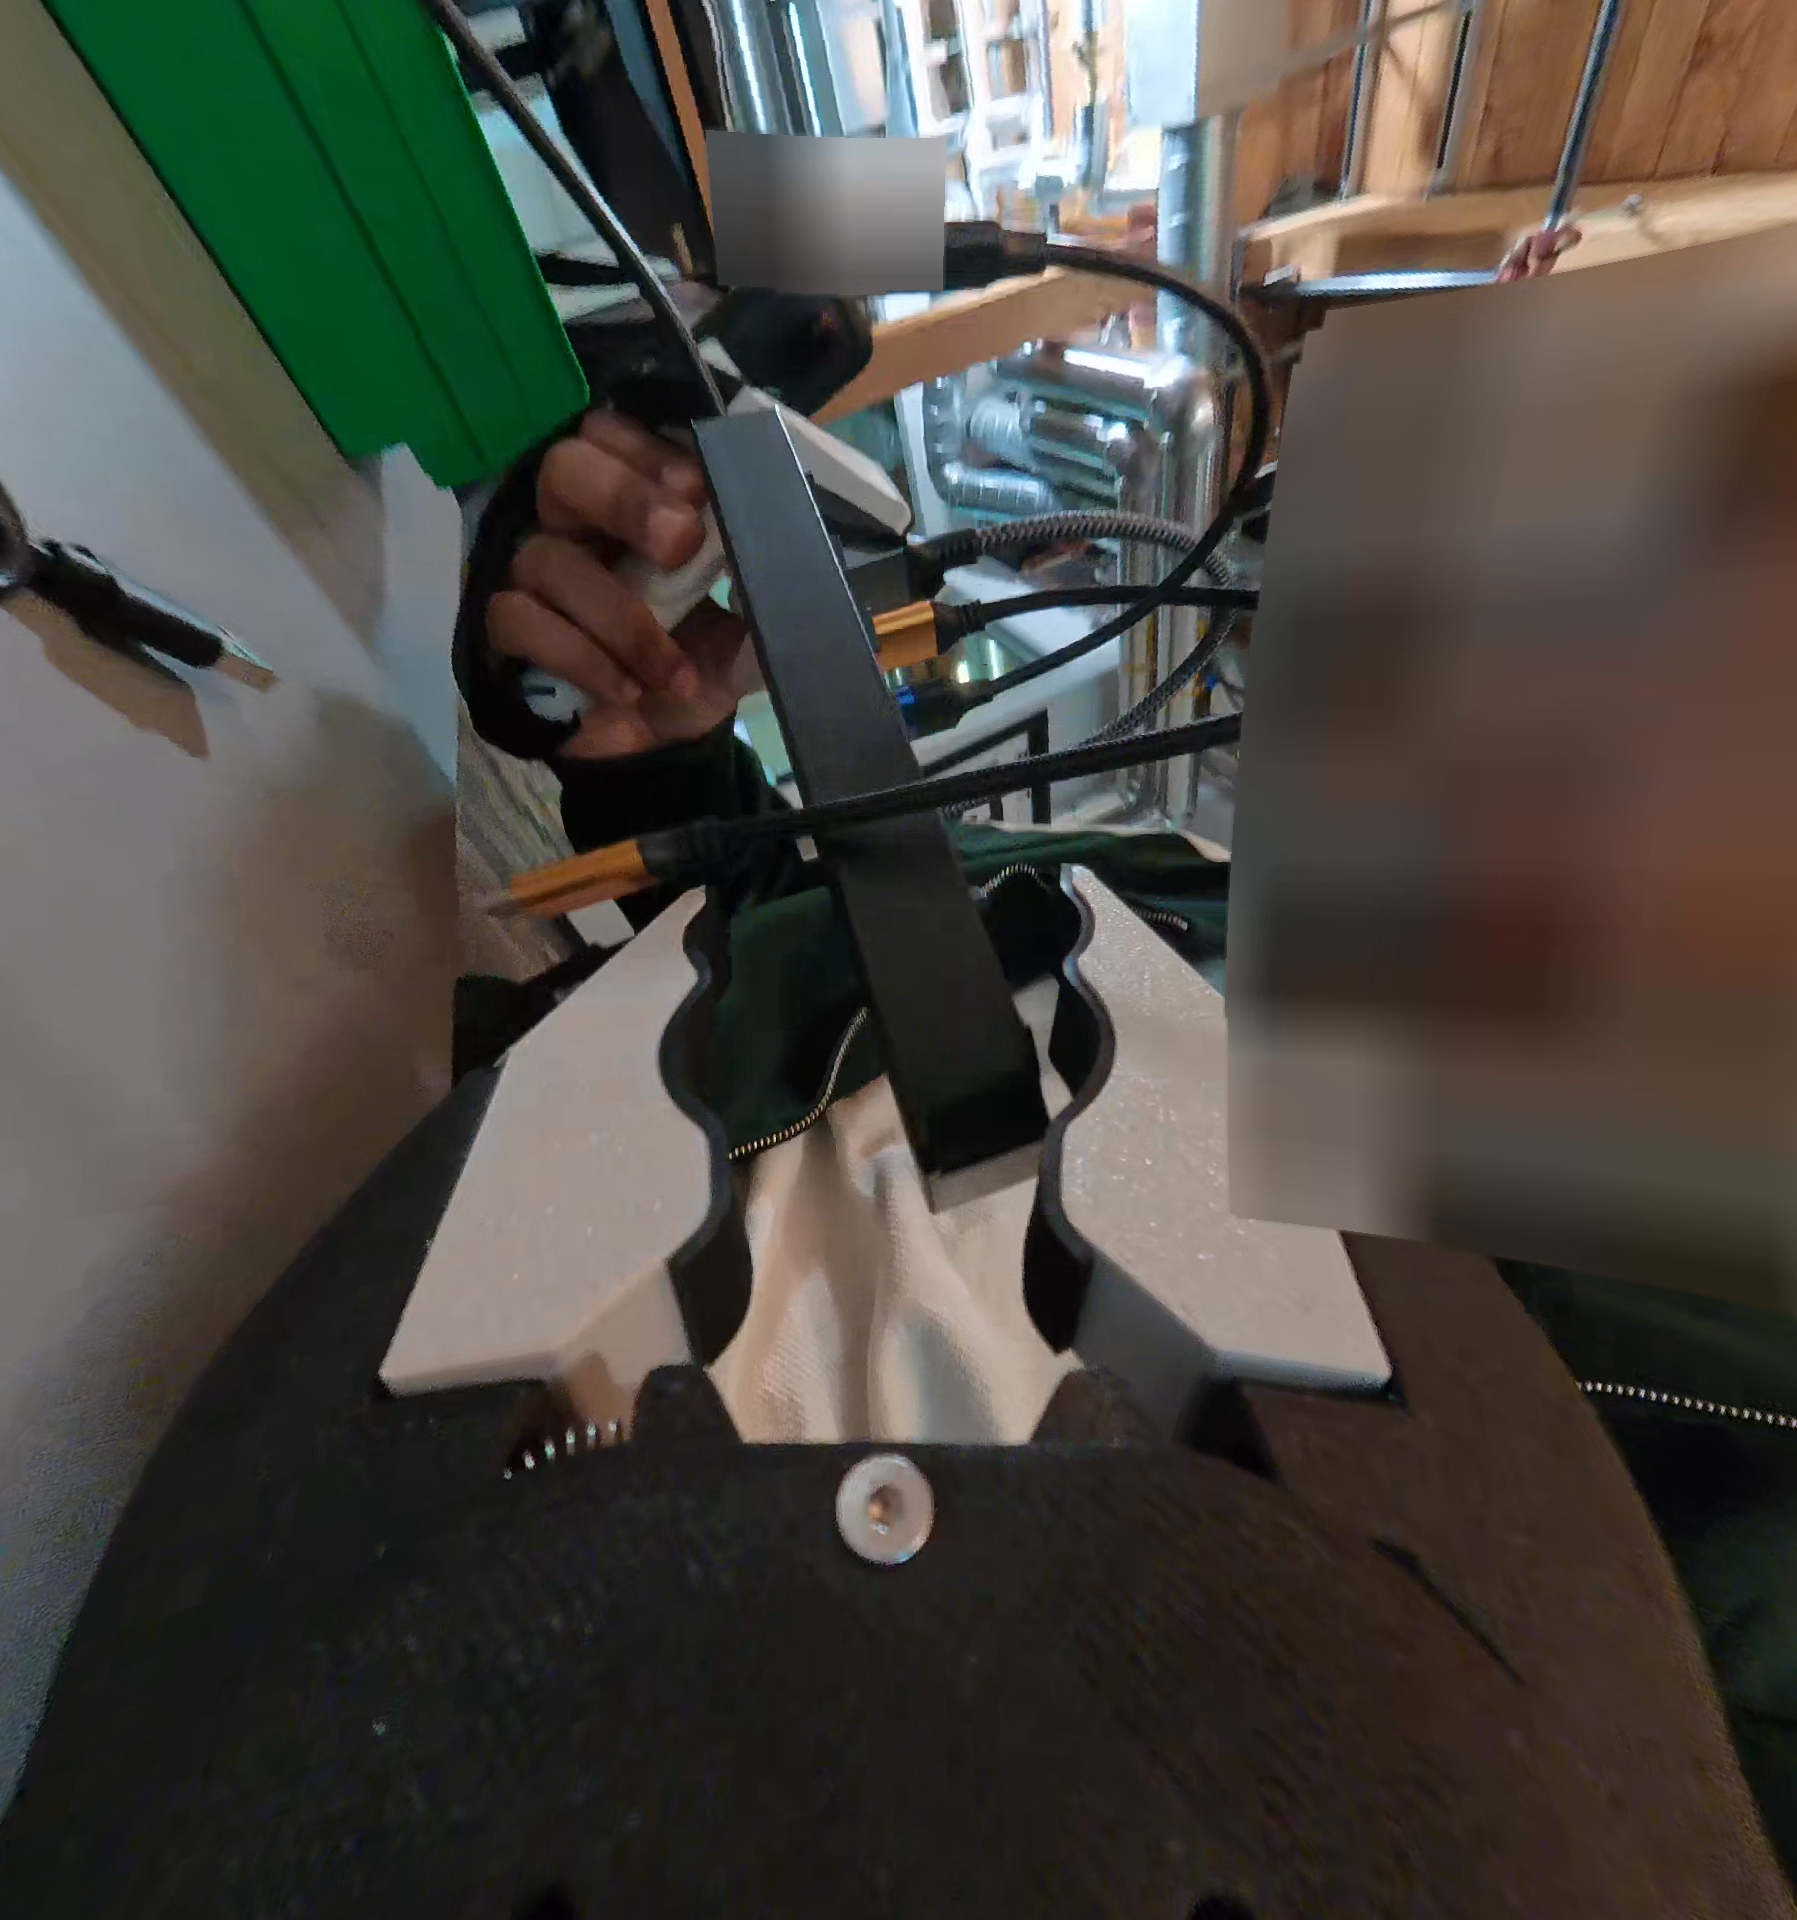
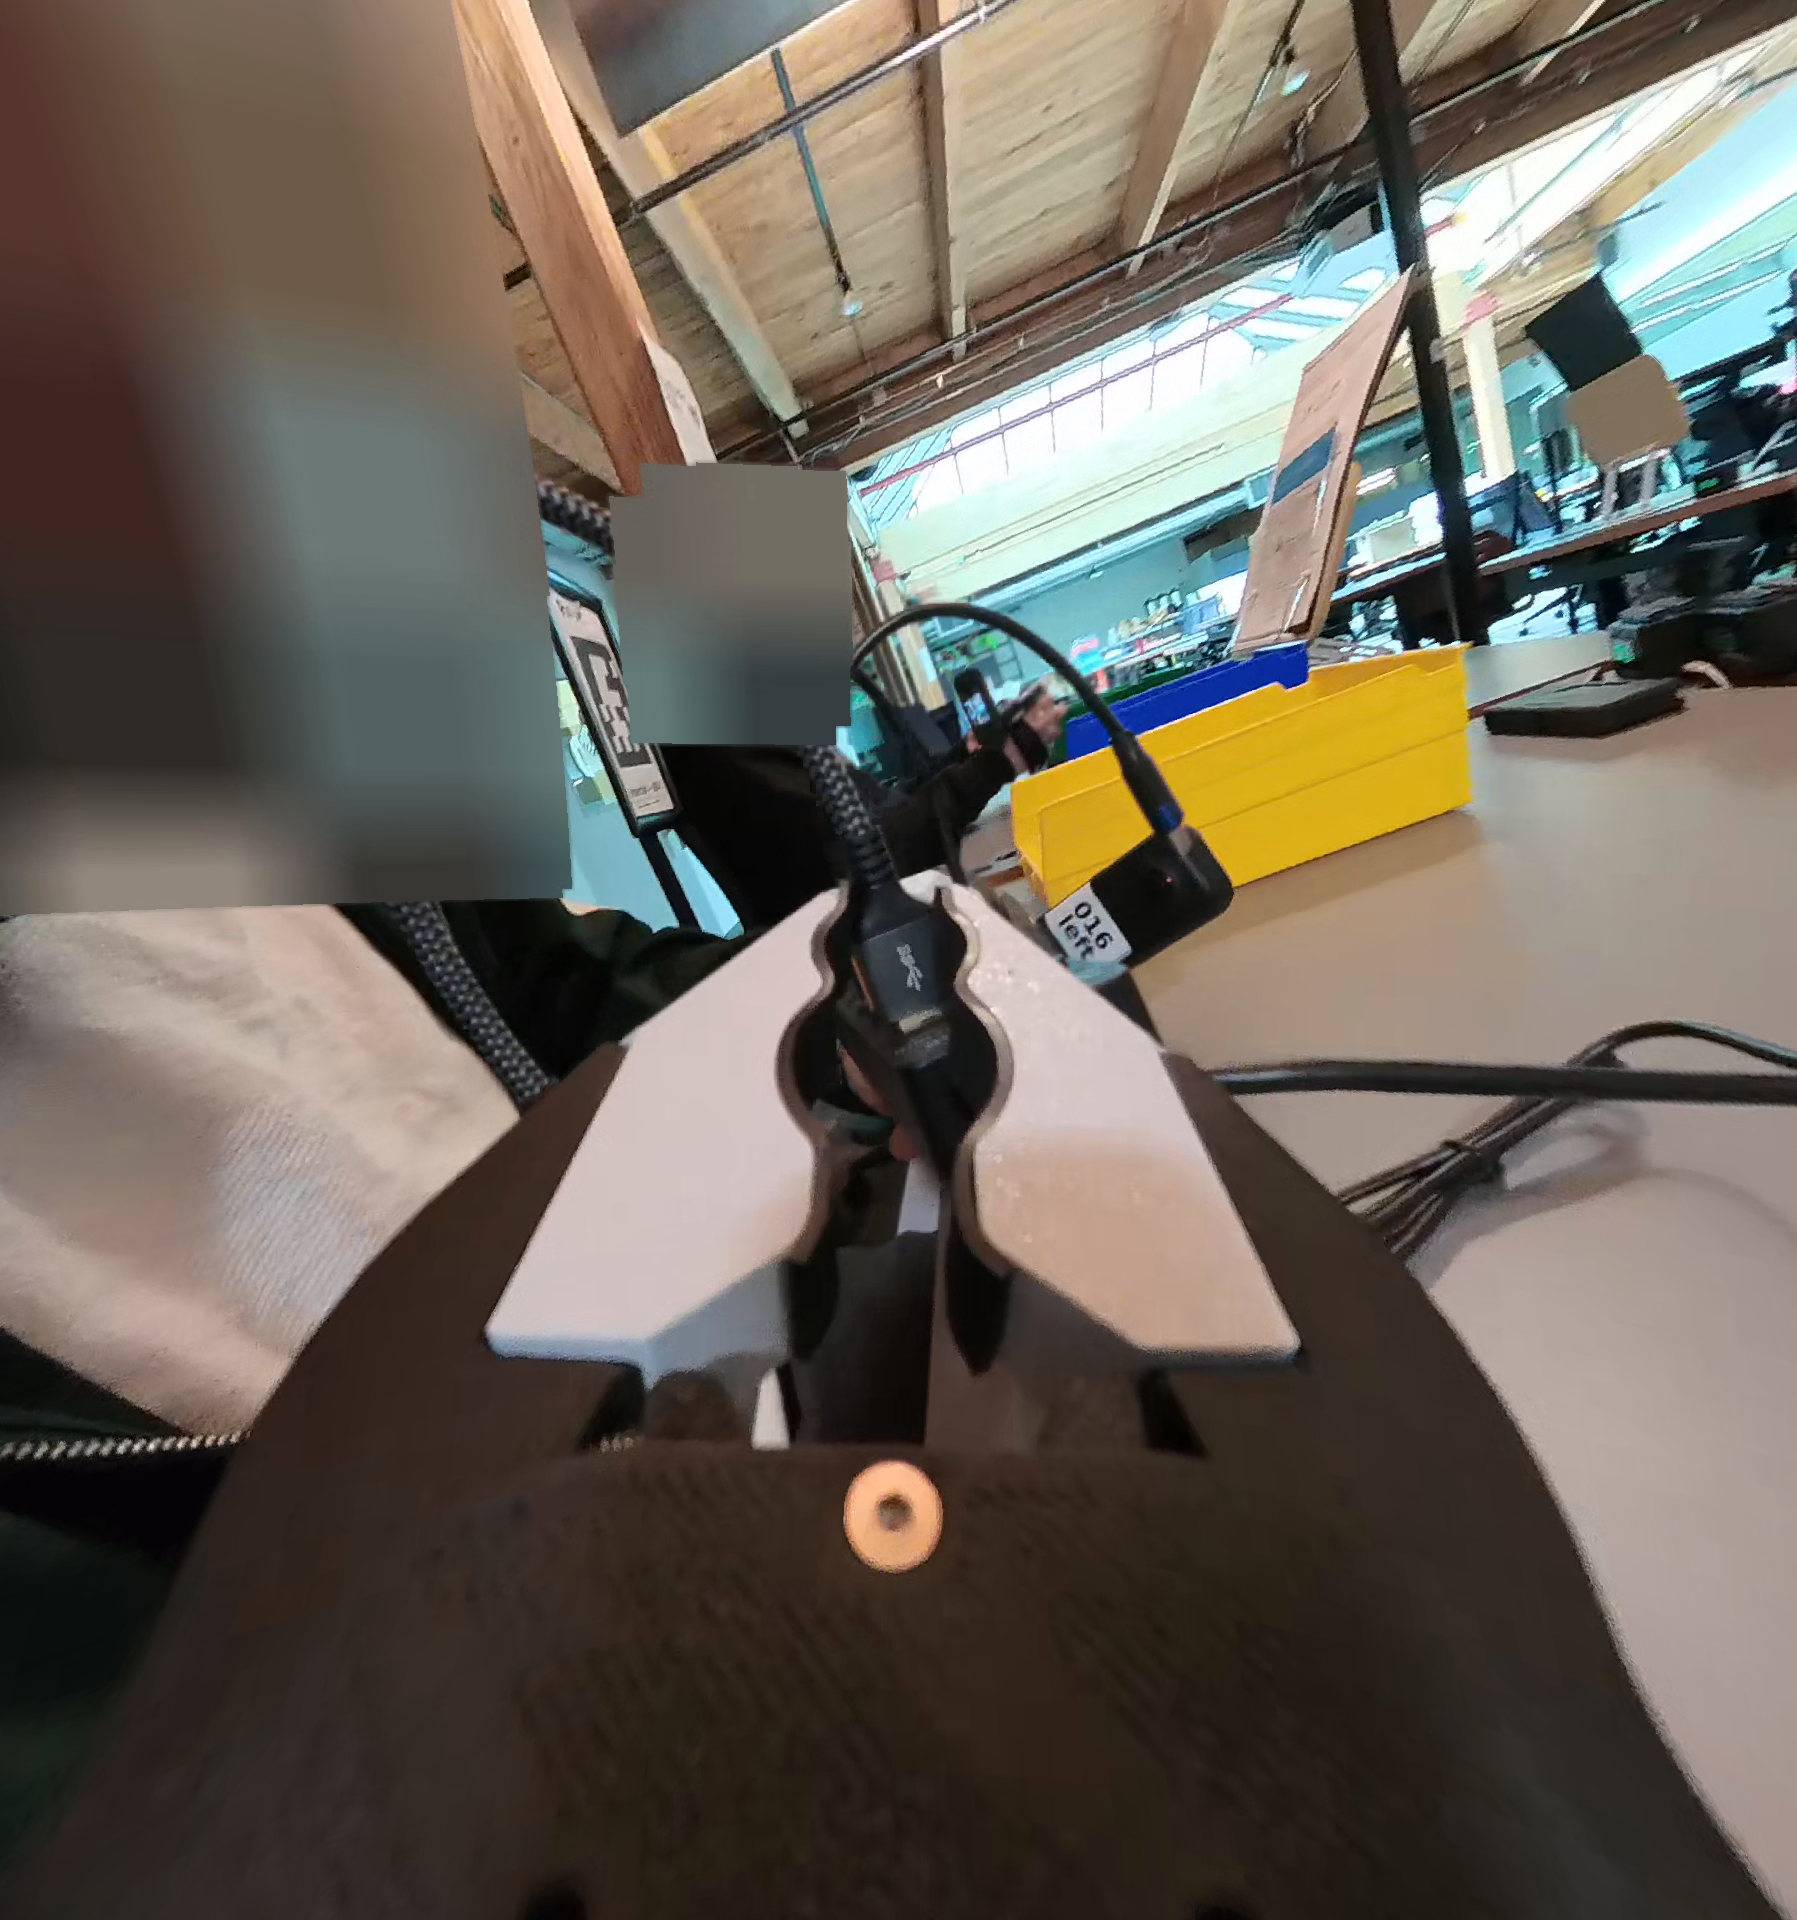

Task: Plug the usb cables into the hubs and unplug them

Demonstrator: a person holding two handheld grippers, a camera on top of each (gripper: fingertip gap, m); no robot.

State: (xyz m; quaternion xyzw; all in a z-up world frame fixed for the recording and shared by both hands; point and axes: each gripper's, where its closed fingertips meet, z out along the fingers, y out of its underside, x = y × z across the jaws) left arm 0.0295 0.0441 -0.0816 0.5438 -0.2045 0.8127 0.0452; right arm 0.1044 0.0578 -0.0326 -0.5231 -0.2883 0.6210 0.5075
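Note:
In the left wrist view a long black USB hub (image 1: 852, 727) lies tilted between the jaws of my left gripper (image 1: 889, 899). Its near end rests against the right pad, and a gap shows at the left pad. Several cables are plugged into the hub's right side, among them a gold plug (image 1: 909, 634) and a grey braided one (image 1: 1060, 535). A loose gold plug (image 1: 582, 878) crosses in front of the hub. My right gripper (image 2: 894, 914) is shut on a black plug (image 2: 899, 966) with a braided cable. It also shows at the hub's far end (image 1: 821, 488).
A green bin (image 1: 354, 208) stands at the upper left, with a loose black plug (image 1: 125, 613) on the table below it. A yellow bin (image 2: 1289, 769) and a blue bin (image 2: 1185, 696) stand on the table, with black cables (image 2: 1496, 1091) nearer. The person's torso is close behind both grippers.

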